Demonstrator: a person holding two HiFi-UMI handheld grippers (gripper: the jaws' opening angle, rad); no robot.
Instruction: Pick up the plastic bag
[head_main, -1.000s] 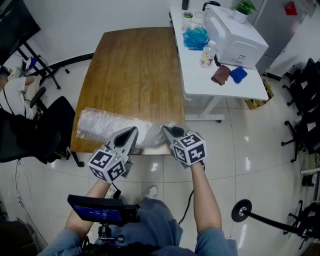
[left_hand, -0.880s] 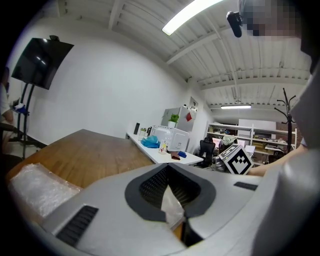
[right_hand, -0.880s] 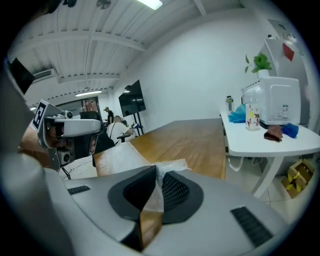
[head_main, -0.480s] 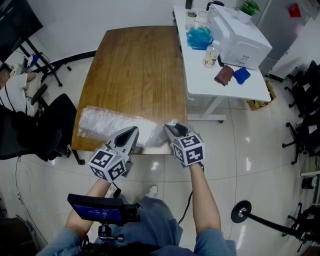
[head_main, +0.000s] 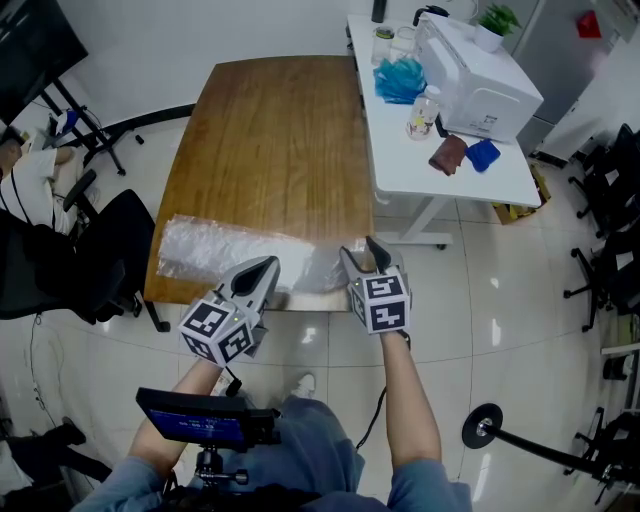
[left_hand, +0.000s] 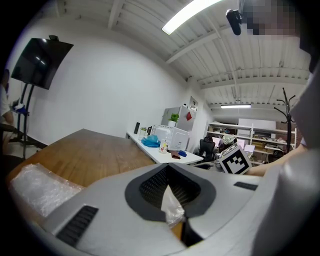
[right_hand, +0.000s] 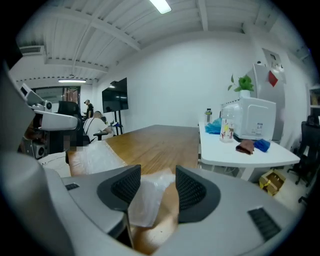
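The plastic bag (head_main: 235, 252) is lying along the wooden table's (head_main: 270, 130) near edge. The left gripper's (head_main: 262, 272) fingers (left_hand: 150, 184) are clamping a wisp of it, which only the left gripper view is showing. The right gripper's (head_main: 360, 252) fingers (right_hand: 192, 192) are opening, with the bag's corner sitting loose between them.

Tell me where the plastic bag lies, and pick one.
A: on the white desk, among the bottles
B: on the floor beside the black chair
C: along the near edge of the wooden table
C: in the head view the plastic bag stretches across the near edge of the wooden table, not on the desk or the floor.
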